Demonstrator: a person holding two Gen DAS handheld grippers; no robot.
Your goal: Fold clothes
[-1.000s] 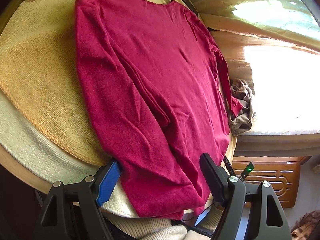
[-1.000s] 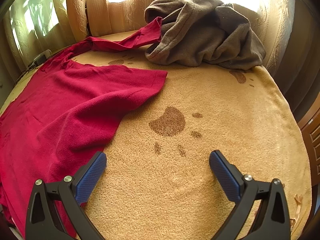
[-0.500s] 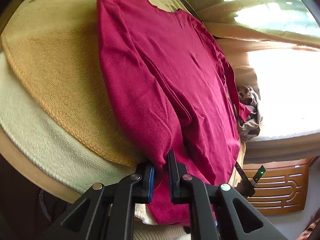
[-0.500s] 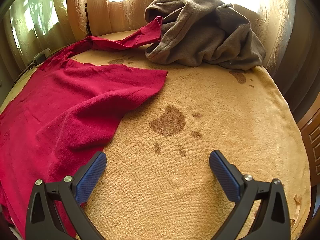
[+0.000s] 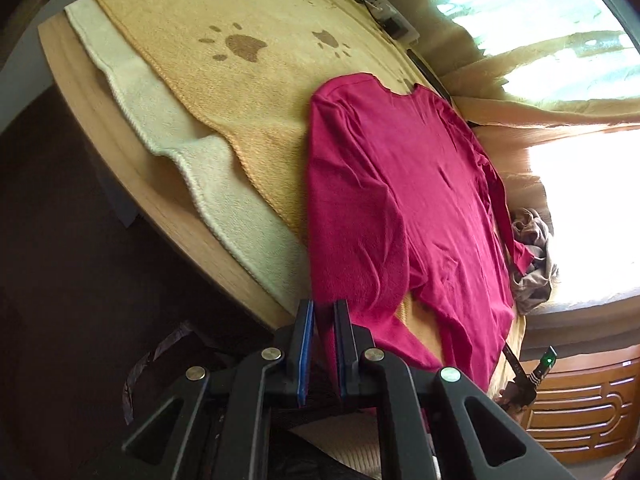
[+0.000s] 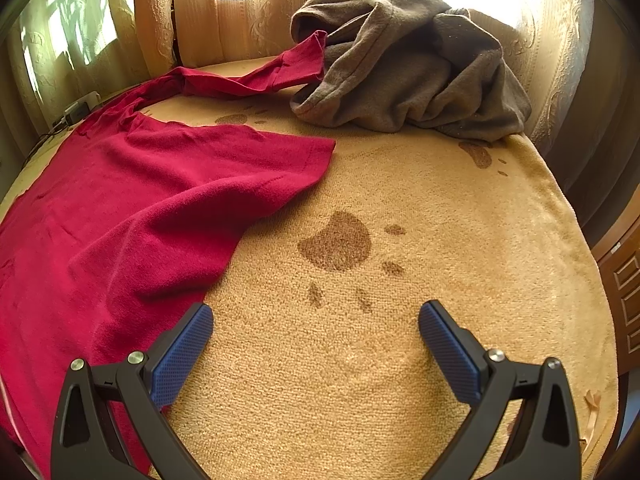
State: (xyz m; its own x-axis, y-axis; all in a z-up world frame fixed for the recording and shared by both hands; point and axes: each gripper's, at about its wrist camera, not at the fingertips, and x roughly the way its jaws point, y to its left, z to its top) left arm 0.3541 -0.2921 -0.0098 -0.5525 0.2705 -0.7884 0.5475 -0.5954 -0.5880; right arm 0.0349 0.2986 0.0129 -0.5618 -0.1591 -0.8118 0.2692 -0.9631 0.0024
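Sunlit curtains (image 6: 248,20) back a wooden bed or table whose top is covered by a tan paw-print blanket (image 5: 224,92), with a cream blanket (image 5: 224,200) showing beneath it along the near edge. Landmark for all positions: the tan paw-print blanket.

Red long-sleeved top (image 5: 400,208): spread flat across the middle of the blanket, neckline toward the far curtain side, hem reaching the blanket's near edge, one sleeve trailing toward the far corner. Judged soft, light and limp; it should drape and crease wherever lifted, and slide little on the blanket's pile. Best taken at a hem corner, shoulder seam or sleeve cuff, where doubled fabric gives the pads something to bite.

Grey garment (image 6: 408,64): crumpled in a heap at the blanket's far corner, touching the red sleeve end; likewise soft, not yet laid out.

Left gripper (image 5: 320,344): at the blanket's near edge, jaws nearly together and pinching the red top's lower edge, a fold of the cloth rising from between the blue pads.

Right gripper (image 6: 316,340): above bare blanket just beside the red top's hem, jaws spread wide, nothing between them.
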